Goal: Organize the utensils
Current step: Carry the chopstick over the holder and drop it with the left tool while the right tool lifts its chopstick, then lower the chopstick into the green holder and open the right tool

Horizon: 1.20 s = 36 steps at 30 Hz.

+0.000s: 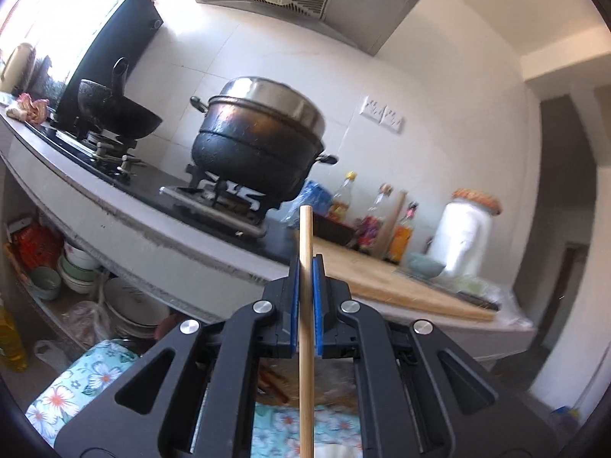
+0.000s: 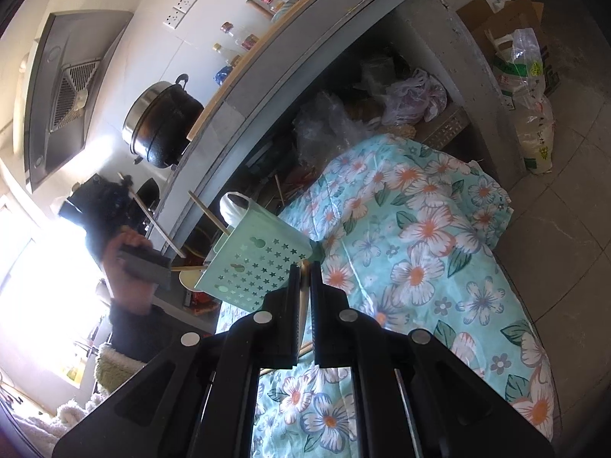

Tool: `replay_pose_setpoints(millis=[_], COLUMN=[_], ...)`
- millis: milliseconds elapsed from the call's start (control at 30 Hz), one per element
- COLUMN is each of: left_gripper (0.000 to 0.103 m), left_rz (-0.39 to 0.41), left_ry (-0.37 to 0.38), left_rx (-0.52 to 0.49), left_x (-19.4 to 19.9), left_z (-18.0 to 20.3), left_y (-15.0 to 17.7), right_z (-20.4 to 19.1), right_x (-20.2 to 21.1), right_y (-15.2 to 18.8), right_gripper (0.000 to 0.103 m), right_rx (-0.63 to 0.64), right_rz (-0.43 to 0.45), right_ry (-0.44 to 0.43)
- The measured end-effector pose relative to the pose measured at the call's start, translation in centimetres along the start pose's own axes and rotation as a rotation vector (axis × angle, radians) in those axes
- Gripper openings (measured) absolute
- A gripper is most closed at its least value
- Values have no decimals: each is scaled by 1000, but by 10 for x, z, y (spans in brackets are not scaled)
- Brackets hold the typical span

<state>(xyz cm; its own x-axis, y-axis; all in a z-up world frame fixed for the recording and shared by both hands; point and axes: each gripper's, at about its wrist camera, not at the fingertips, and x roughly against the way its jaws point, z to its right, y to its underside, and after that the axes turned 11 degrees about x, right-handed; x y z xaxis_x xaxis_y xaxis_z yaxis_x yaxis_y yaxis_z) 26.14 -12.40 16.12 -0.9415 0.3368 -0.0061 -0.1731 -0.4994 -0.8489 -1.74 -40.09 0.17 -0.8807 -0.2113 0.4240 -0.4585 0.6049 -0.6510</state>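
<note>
i see a surface draped in a floral cloth (image 2: 427,229); a green perforated utensil basket (image 2: 256,263) sits tilted on its near edge.

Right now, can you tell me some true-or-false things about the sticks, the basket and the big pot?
1. The left gripper is shut on a wooden stick. True.
2. The big pot sits on the floor. False: it stands on the stove.
3. The green basket has star-shaped holes. True.
4. The cloth is plain red. False: it is light blue with flowers.
</note>
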Motion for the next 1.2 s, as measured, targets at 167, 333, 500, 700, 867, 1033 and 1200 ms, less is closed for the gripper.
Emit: replay_pose_setpoints(millis=[167, 333, 500, 700, 867, 1033, 1200], left_gripper=[5, 5, 5, 14, 43, 56, 69], left_rz=[20, 18, 4, -14, -5, 1, -38], left_ry=[-54, -88, -91, -109, -98, -57, -14], left_rx=[-49, -100, -138, -170, -179, -158, -149], left_x=[-4, -4, 1, 12, 29, 60, 103], left_z=[-3, -2, 0, 1, 3, 2, -8], left_y=[13, 19, 28, 40, 41, 29, 20], right_z=[6, 11, 13, 11, 4, -12, -46], right_x=[2, 1, 2, 4, 12, 24, 32], right_y=[-1, 1, 1, 1, 0, -10, -42], right_gripper=[5, 5, 5, 5, 5, 5, 5], right_rx=[-13, -23, -27, -19, 5, 62, 177], right_rz=[4, 3, 3, 7, 23, 58, 130], right_ry=[3, -1, -5, -5, -1, -10, -48])
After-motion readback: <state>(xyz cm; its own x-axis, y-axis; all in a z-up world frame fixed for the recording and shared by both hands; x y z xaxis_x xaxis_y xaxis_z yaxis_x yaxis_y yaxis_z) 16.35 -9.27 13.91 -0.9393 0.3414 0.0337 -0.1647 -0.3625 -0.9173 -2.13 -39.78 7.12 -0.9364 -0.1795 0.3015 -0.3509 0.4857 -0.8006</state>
